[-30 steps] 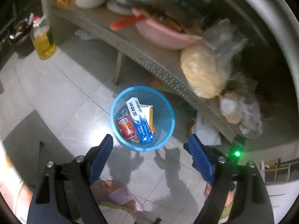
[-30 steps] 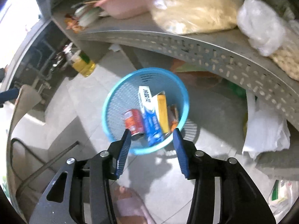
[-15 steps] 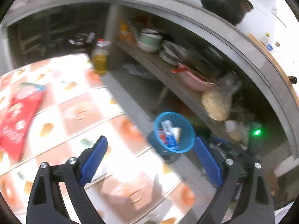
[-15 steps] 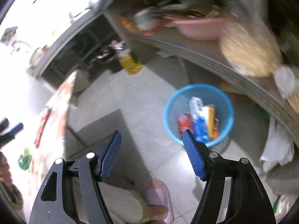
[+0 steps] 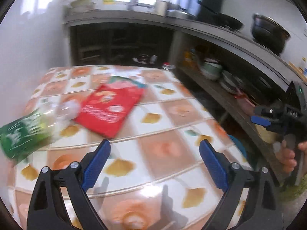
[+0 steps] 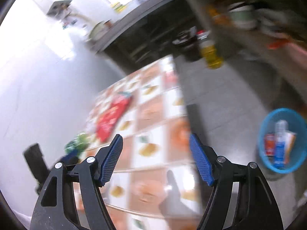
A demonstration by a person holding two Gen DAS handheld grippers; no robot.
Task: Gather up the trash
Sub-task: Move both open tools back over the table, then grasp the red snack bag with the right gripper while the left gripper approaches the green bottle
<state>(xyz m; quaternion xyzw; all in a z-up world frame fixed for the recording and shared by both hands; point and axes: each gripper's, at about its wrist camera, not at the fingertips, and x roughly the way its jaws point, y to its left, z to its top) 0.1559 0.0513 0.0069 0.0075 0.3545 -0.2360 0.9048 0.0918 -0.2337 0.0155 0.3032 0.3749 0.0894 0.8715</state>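
Observation:
My left gripper (image 5: 154,158) is open and empty above a table with an orange-and-white patterned cloth (image 5: 163,149). A flat red snack packet (image 5: 110,108) lies on the cloth ahead of it, and a clear bottle with a green label (image 5: 28,132) lies at the far left. My right gripper (image 6: 156,156) is open and empty over the table's near edge; it also shows in the left wrist view (image 5: 264,121). The red packet (image 6: 112,119) and the green bottle (image 6: 76,143) lie to its left. The blue trash basket (image 6: 282,143) stands on the floor at the right, holding a red can and boxes.
A steel counter with dark pots (image 5: 268,32) runs along the right, with a lower shelf of bowls and plates (image 5: 213,71). An oil bottle (image 6: 210,55) stands on the grey floor by the shelf. A white wall is on the left.
Both grippers have swung up and away from the basket toward the table. The basket has left the centre of both views. The right jaws have opened wider.

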